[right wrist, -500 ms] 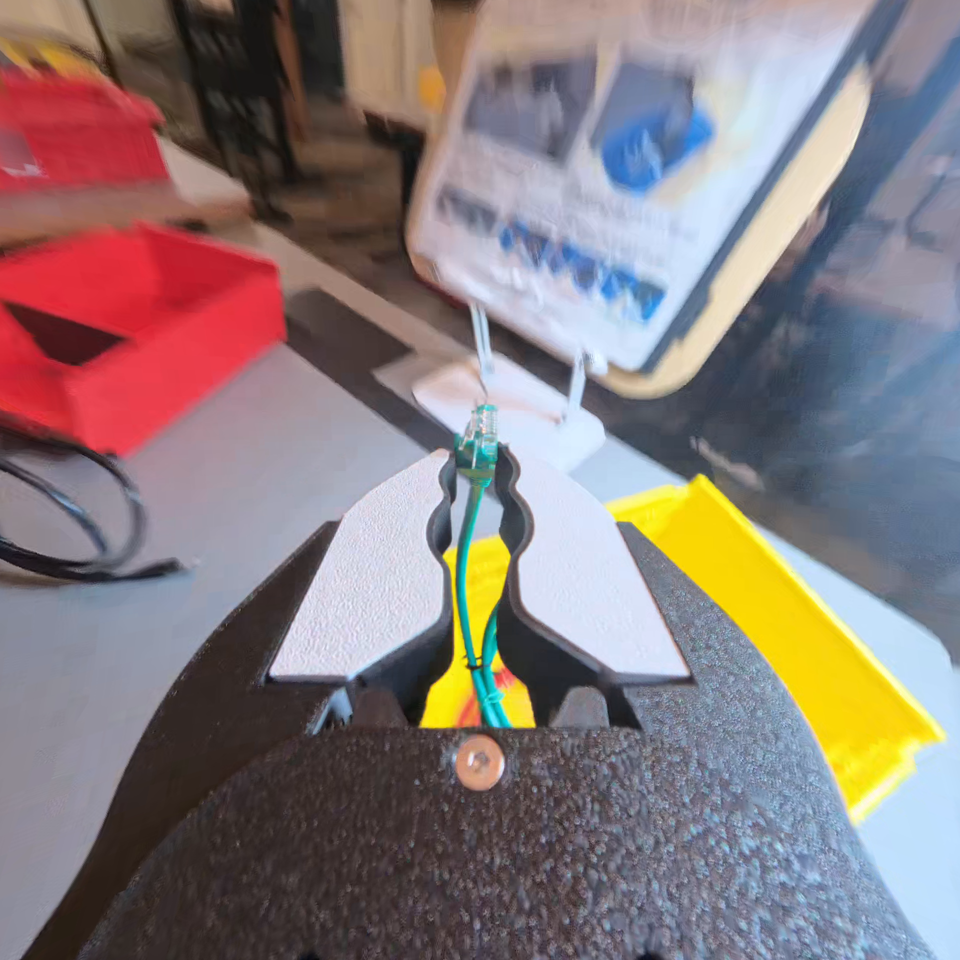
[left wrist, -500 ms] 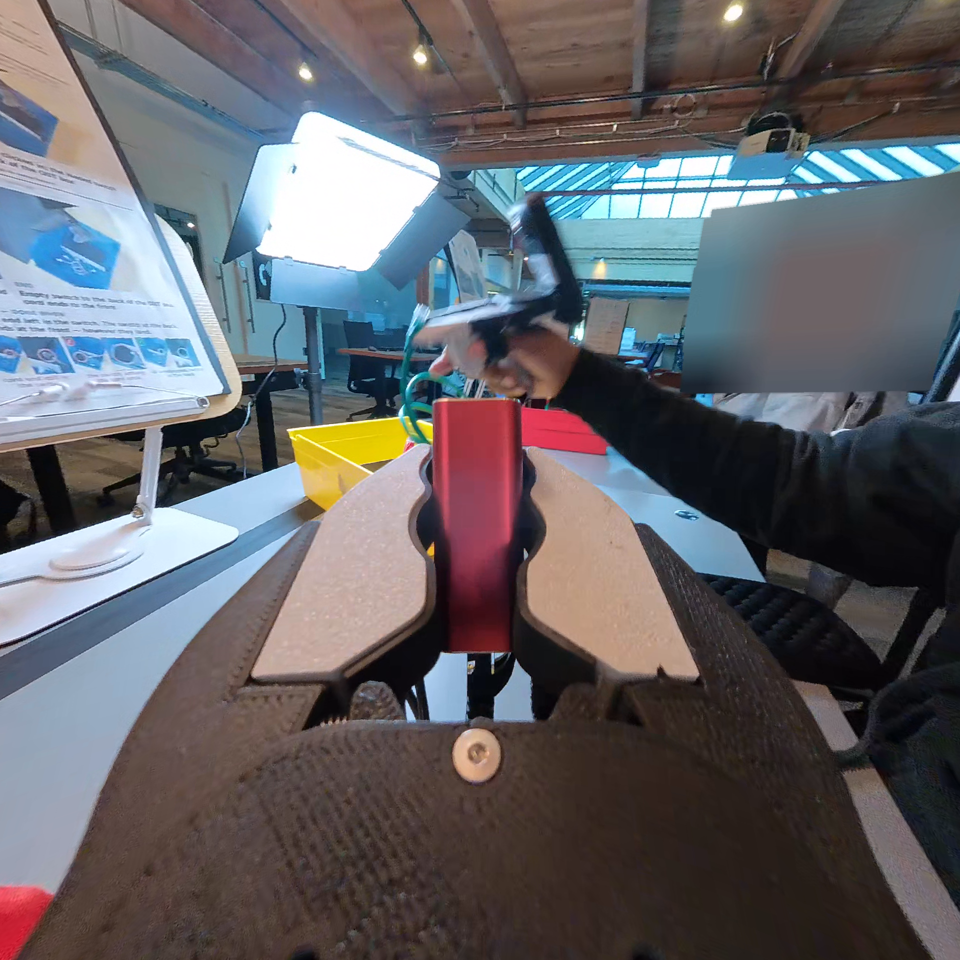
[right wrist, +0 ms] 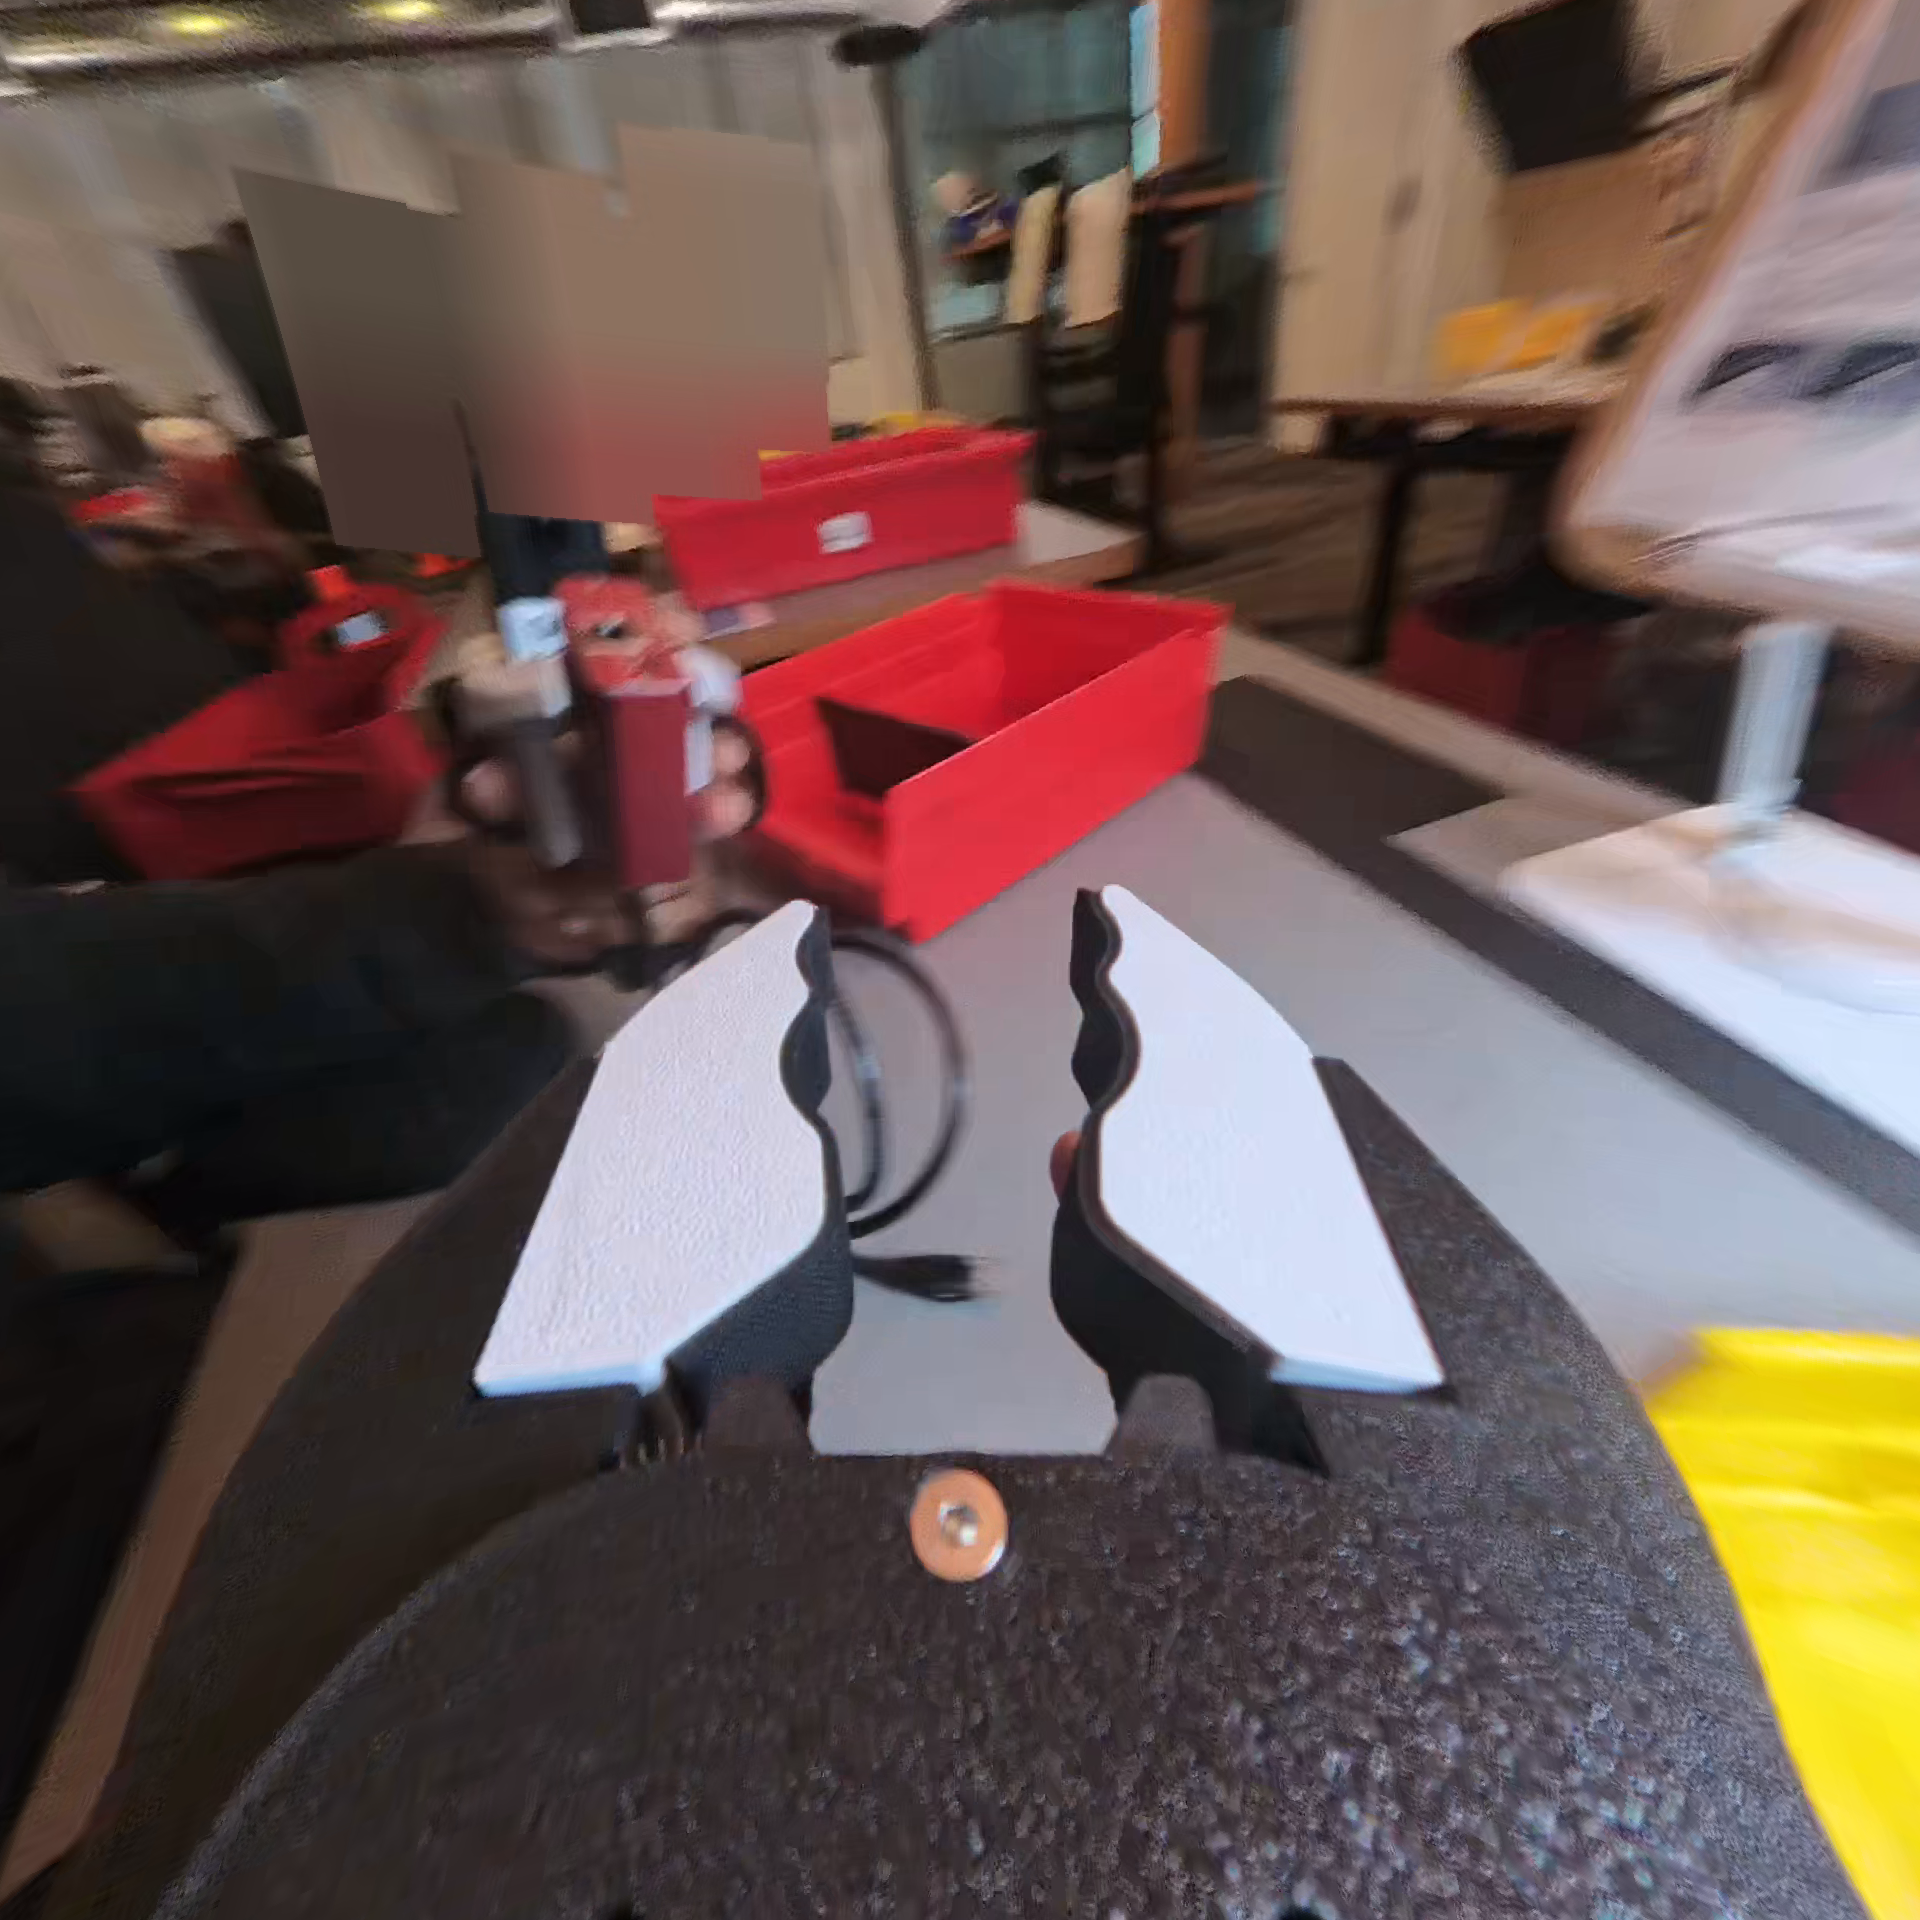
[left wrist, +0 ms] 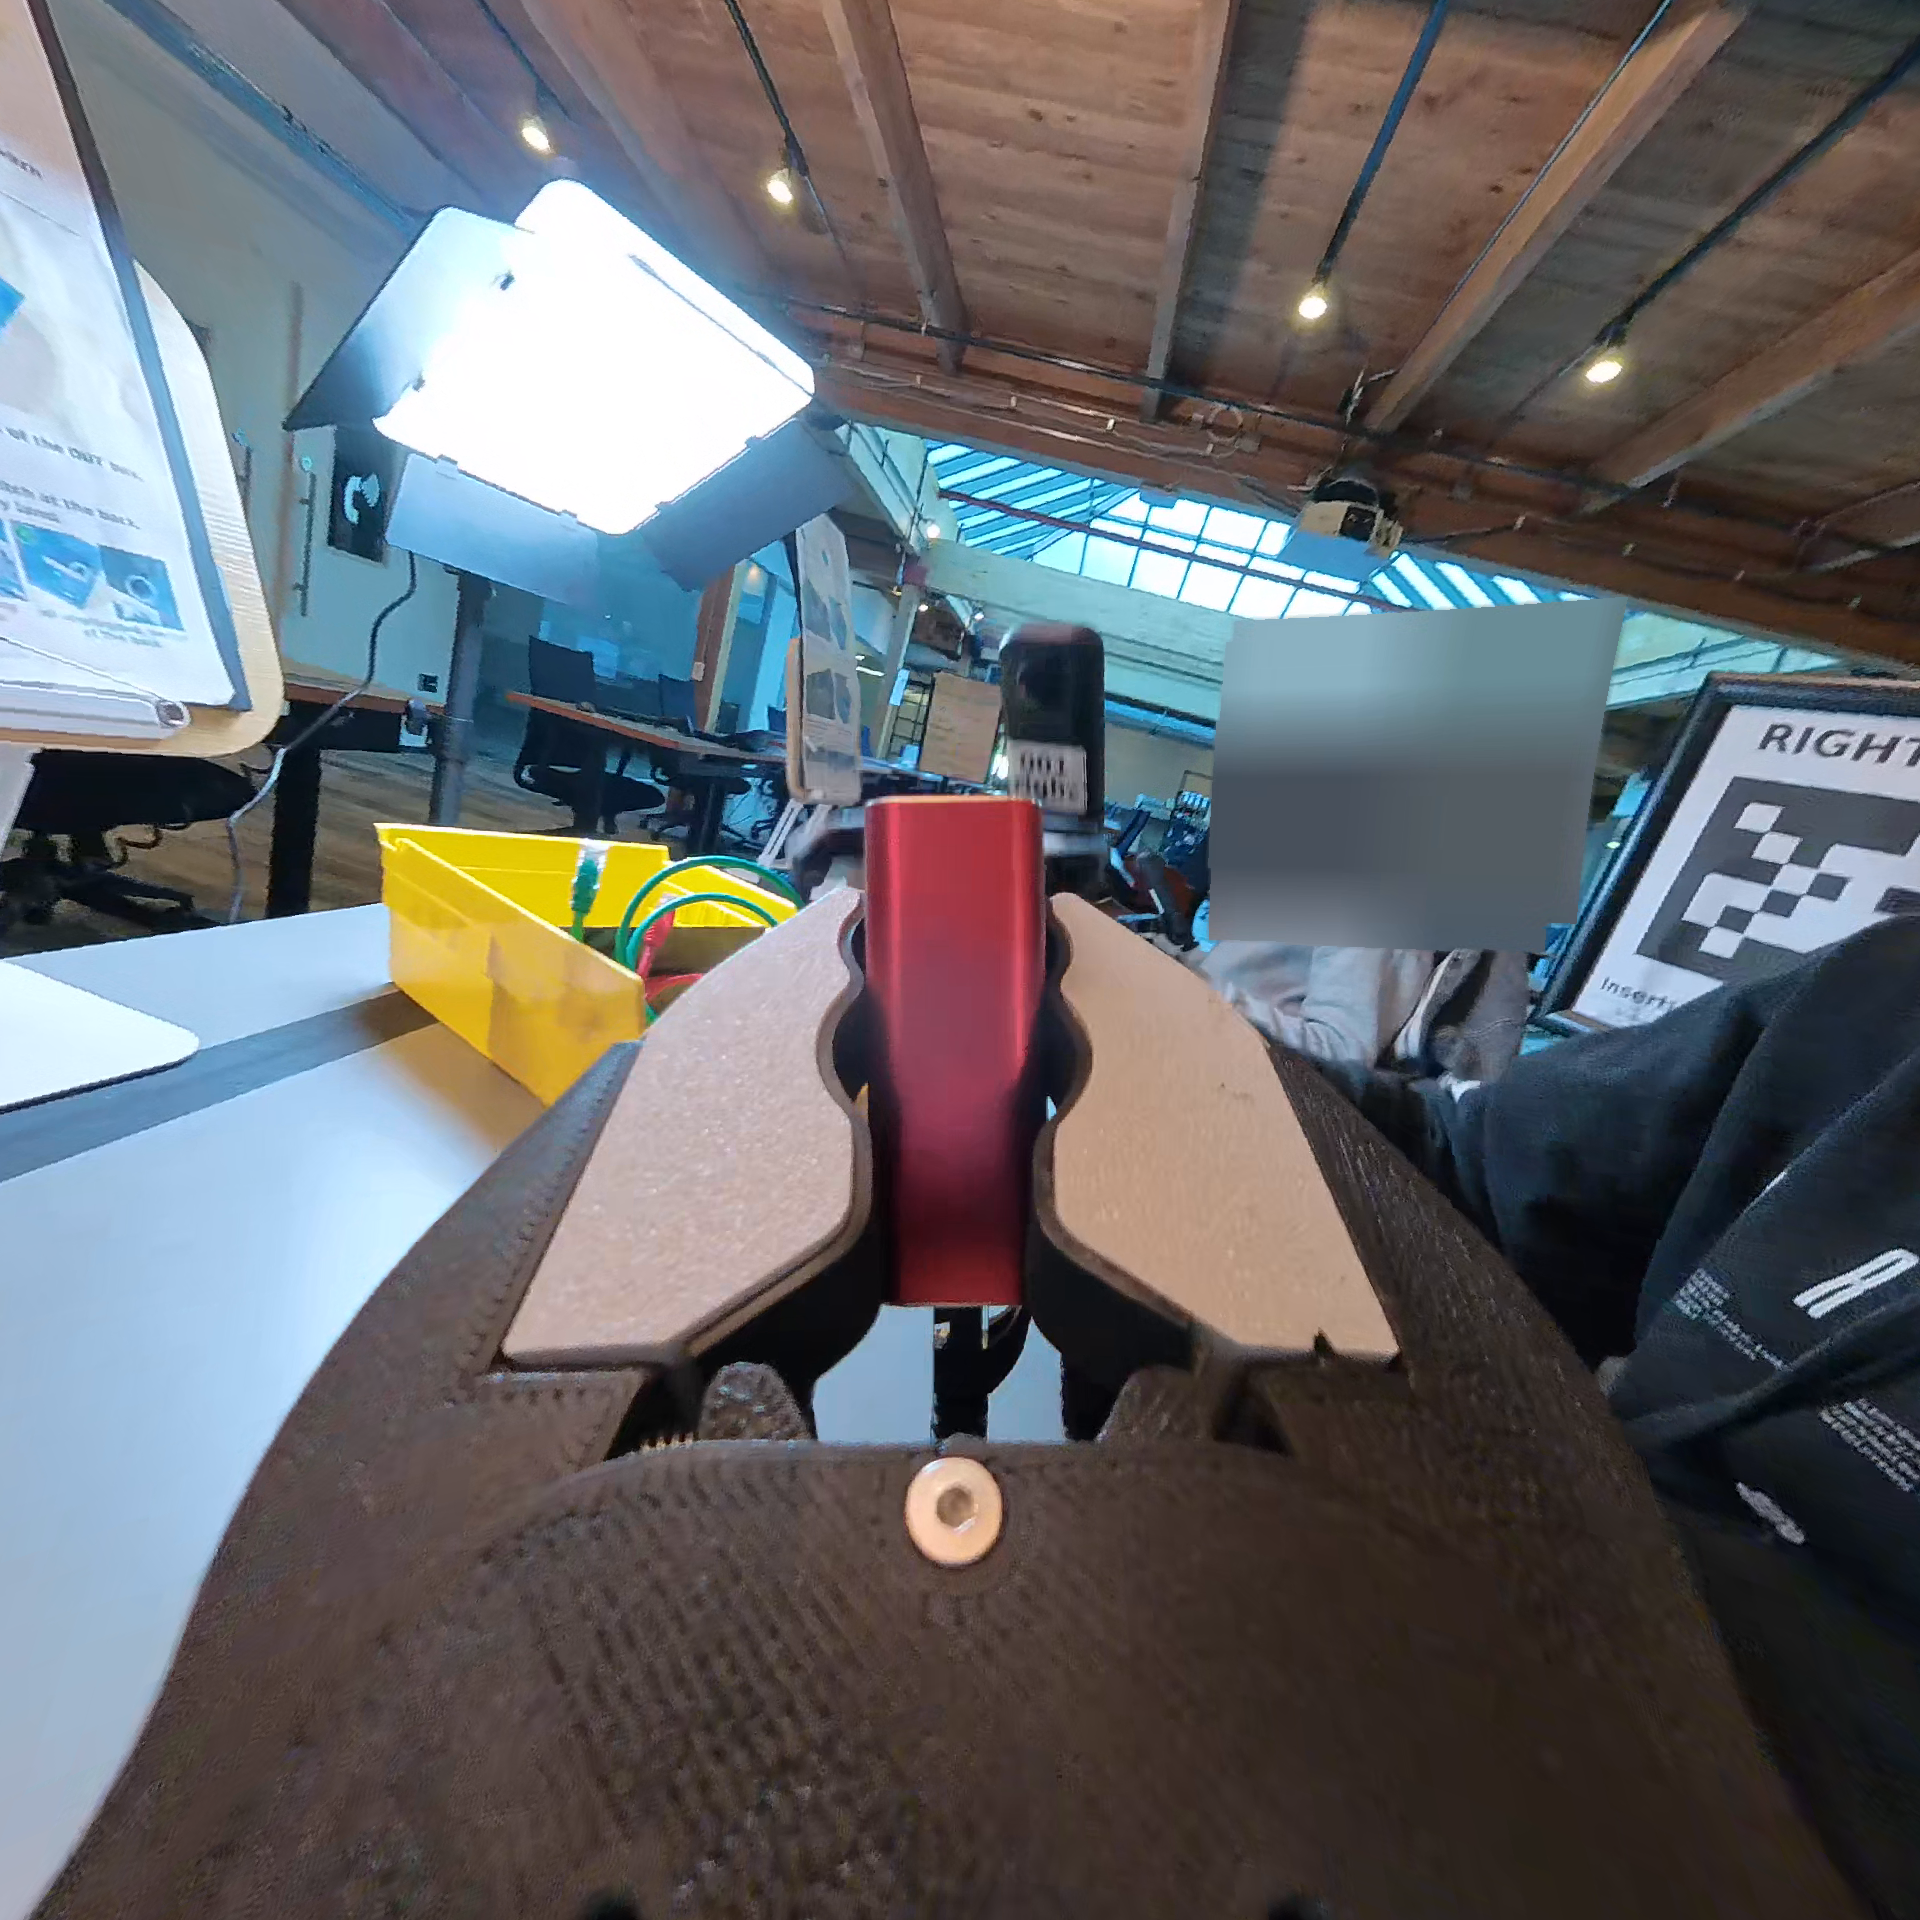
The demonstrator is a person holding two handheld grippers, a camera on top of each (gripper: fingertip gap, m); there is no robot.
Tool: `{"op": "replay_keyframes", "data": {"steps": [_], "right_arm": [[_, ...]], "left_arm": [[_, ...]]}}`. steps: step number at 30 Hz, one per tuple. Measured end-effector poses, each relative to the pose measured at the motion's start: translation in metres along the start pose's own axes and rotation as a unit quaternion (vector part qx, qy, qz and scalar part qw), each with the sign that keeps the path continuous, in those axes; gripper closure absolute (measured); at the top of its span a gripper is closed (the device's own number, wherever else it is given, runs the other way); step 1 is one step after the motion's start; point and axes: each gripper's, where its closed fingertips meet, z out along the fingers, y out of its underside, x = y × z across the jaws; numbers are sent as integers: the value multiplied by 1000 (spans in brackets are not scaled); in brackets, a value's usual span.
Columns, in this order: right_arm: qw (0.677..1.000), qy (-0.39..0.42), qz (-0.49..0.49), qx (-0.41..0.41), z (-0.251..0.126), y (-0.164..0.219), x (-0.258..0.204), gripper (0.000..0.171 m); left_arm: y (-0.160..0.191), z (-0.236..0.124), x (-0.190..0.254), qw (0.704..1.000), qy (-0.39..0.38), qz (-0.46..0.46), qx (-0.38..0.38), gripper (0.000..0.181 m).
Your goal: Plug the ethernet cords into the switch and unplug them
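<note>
1. Holding the red metal switch (left wrist: 951,1049) upright, the left gripper (left wrist: 951,1039) has its two pale fingers (left wrist: 717,1132) pressed against the block's long sides, with its far end standing clear above the fingertips.
2. The right gripper (right wrist: 945,1029) is empty, its fingers (right wrist: 686,1132) spread wide apart above the grey table (right wrist: 1247,1039); that view is blurred, so fine detail is lost.
3. Seen from the right wrist, the left gripper and the switch hang at the far left, in front of a red bin (right wrist: 1039,748). A black cable (right wrist: 914,1081) lies looped on the table below.
4. The ethernet cords (left wrist: 675,914), green and red, sit coiled in the yellow bin (left wrist: 499,966) on the table, left of the switch. One green plug (left wrist: 588,883) pokes up above the bin's near wall.
5. My guess is the switch is rigid and smooth-sided, so it could slide in the grip if pushed hard end-on. It needs a firm squeeze across its flat sides.
6. The cords look light and floppy; held by the cable they would droop and wander. Better to pinch just behind the plug, on the boot, keeping clear of the thin latch tab, which seems easy to snap.
7. I cannot see the switch's ports from either camera.
</note>
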Motion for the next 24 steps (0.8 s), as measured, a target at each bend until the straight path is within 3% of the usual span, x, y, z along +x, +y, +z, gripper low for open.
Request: {"op": "replay_keyframes", "data": {"steps": [4, 7, 10, 12, 13, 19, 24], "right_arm": [[993, -97, -21, -65, 52, 57, -87, 134], [994, -80, -38, -64, 81, 59, -110, 141], [990, -127, 8, -53, 94, 55, -124, 142], [990, -131, 25, -42, 98, 55, -125, 149], [992, -119, 21, -34, 99, 56, -122, 161], [991, -125, -5, -51, 86, 59, -110, 163], [983, -69, -75, -154, 65, 72, -90, 163]], "left_arm": [[0, 8, 9, 999, 19, -20, 17, 153], [-2, 11, 18, 997, 43, -45, 39, 153], [-3, 11, 19, 995, 51, -62, 53, 153], [0, 12, 18, 996, 48, -63, 49, 153], [2, 12, 17, 995, 50, -67, 47, 153], [8, 11, 14, 998, 37, -46, 17, 152], [33, 7, 6, 996, 26, 5, -82, 149]]}}
